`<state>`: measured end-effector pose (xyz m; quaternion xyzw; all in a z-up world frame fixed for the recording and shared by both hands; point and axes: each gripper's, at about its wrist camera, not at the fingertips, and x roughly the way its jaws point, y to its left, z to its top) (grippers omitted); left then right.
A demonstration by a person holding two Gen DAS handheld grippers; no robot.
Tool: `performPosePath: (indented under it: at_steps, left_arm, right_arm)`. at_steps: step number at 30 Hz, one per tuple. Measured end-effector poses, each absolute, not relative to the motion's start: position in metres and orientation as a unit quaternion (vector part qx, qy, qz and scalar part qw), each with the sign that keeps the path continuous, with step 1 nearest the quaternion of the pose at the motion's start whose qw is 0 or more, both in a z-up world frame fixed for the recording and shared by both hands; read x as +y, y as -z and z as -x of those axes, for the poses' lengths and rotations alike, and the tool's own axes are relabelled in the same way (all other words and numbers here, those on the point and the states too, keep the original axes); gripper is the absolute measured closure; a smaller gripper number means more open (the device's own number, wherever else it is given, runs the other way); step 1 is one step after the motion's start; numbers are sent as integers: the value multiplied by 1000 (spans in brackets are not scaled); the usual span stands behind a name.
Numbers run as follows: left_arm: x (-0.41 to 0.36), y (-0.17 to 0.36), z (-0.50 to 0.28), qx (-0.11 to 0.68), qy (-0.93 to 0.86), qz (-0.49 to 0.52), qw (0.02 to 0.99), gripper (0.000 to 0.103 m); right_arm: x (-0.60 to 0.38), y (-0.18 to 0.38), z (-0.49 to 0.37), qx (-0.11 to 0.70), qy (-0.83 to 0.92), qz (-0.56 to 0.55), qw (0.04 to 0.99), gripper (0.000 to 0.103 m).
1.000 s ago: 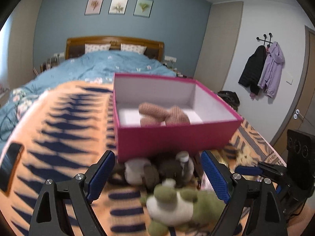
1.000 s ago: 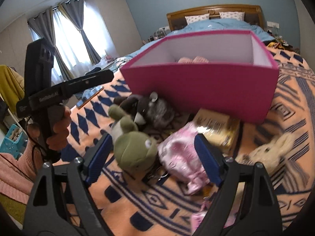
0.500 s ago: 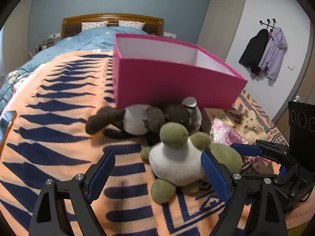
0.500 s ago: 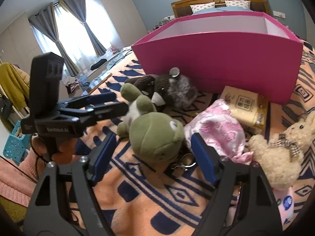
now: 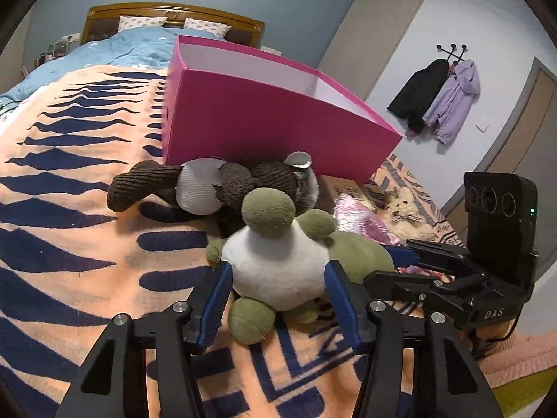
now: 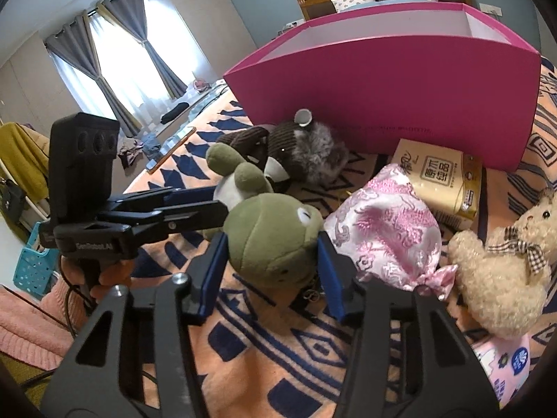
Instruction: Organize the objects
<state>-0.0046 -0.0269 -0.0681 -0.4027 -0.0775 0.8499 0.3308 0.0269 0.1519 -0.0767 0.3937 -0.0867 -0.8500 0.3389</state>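
Observation:
A green frog plush (image 5: 278,278) with a white belly lies on the orange and navy blanket (image 5: 69,244), in front of the open pink box (image 5: 264,118). My left gripper (image 5: 276,264) has its jaws closing on the belly, and both blue pads touch its sides. My right gripper (image 6: 272,237) comes from the other side, its jaws closing on the frog's green head (image 6: 268,254), pads against it. In the right wrist view the left gripper (image 6: 195,202) reaches in from the left, held by a hand.
A brown knitted plush (image 5: 209,188) lies against the pink box wall (image 6: 400,97). Right of the frog lie a pink satin pouch (image 6: 386,230), a gold tissue pack (image 6: 442,177), a beige bear (image 6: 501,271) and a pink packet (image 6: 504,365). A phone (image 6: 170,149) lies further left.
Both grippers narrowed from wide open onto the frog plush. The left one dropped lower and tipped down, so the box interior went out of sight.

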Motion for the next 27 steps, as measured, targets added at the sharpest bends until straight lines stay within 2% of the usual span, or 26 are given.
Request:
performPosePath:
  at_steps: [10,27]
  left_arm:
    - [-25,46,-8,-91,-854,378,346,48]
    - [1,-56,12,-32,-897,277,343,48]
  right_arm:
    - [170,49,-37,-95,857,-358,359,51]
    - [181,-39,-20,-70,893,-257,362,51]
